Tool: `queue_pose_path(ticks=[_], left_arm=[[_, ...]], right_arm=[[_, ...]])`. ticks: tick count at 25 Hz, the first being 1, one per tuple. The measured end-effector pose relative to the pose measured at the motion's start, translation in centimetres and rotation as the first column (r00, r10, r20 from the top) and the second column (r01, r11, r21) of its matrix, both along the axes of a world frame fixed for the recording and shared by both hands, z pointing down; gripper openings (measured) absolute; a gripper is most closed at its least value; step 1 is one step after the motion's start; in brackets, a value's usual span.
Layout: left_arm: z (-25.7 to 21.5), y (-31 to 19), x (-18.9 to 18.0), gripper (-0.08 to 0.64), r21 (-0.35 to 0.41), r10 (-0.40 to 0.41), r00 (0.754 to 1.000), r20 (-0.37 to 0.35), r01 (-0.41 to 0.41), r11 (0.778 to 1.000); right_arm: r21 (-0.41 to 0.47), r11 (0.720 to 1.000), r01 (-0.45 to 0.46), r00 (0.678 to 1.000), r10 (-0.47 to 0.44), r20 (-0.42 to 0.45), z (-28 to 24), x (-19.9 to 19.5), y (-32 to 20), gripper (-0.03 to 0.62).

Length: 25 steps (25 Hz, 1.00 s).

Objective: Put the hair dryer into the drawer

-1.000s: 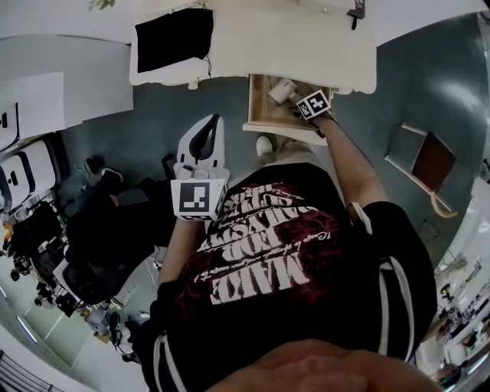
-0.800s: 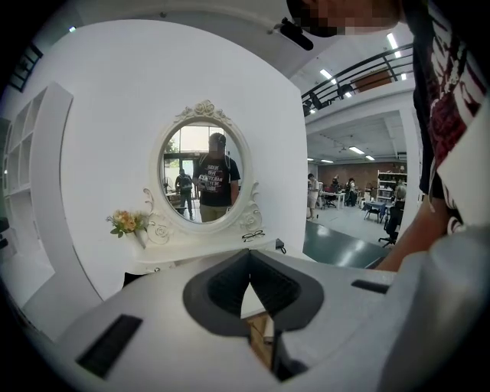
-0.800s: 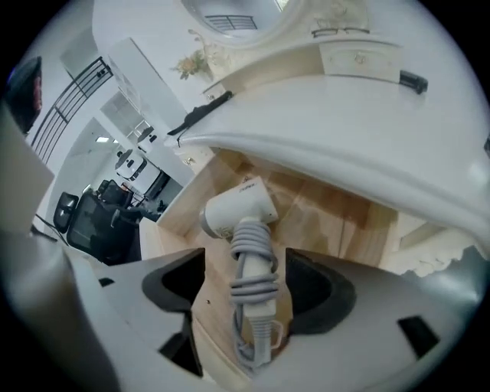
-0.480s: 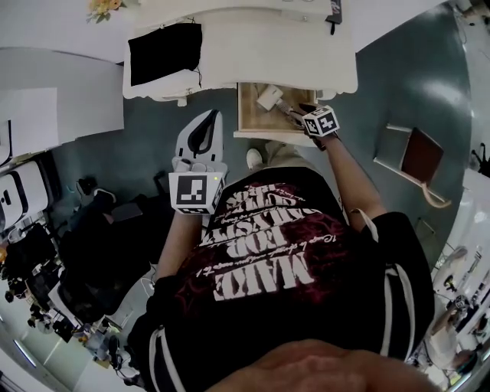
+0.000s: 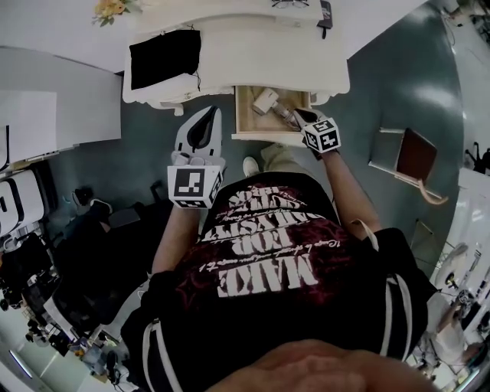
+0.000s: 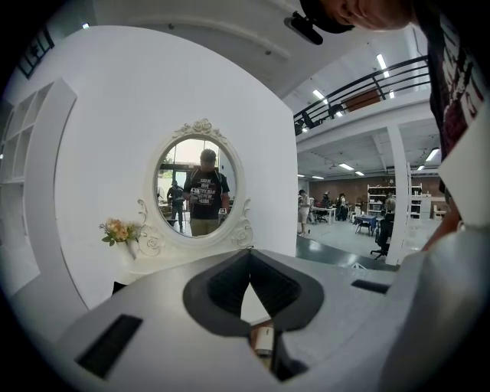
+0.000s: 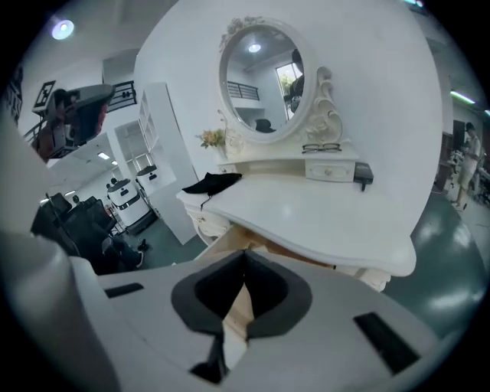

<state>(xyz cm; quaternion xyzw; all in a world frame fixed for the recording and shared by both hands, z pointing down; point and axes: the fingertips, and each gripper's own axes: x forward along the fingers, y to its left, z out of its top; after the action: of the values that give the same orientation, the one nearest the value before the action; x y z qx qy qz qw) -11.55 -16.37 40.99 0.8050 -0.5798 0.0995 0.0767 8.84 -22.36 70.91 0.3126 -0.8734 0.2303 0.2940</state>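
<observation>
The white hair dryer (image 5: 266,100) lies inside the open wooden drawer (image 5: 242,115) under the white vanity table (image 5: 253,53). My right gripper (image 5: 304,118) hangs just above the drawer's right front corner, clear of the dryer. Its jaws have just been closing and now meet with nothing between them (image 7: 245,253). My left gripper (image 5: 200,129) hovers to the left of the drawer over the floor, jaws together and empty (image 6: 249,277), pointing at the vanity. In the right gripper view the drawer's wood (image 7: 236,230) shows under the tabletop.
On the tabletop lie a black cloth (image 5: 164,55), a dark flat object (image 5: 325,11) and glasses (image 7: 321,148) below the oval mirror (image 7: 264,73). Flowers (image 5: 109,8) stand at the back left. A chair (image 5: 415,159) stands right of the drawer, a white cabinet (image 5: 57,115) to the left.
My right gripper has lifted out of the drawer and drawn back toward me, leaving the hair dryer inside. The left gripper has stayed about where it was.
</observation>
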Motion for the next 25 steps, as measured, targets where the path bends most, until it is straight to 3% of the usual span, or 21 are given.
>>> queue_pose_path(ticks=[15,25], left_arm=[[-1.8,2.6,-0.7,0.002,0.074,0.021,0.999,-0.040,-0.018,0.997],[-4.0,3.8,-0.8,0.002,0.135,0.055,0.998,0.011,-0.056,0.989]], right_arm=[[0.269,0.960,-0.077,0.986,0.034,0.163,-14.9,-2.2,2.3,0.005],[0.380,0.921,-0.081,0.972,-0.012,0.236,-23.8,-3.4,4.4,0.005]])
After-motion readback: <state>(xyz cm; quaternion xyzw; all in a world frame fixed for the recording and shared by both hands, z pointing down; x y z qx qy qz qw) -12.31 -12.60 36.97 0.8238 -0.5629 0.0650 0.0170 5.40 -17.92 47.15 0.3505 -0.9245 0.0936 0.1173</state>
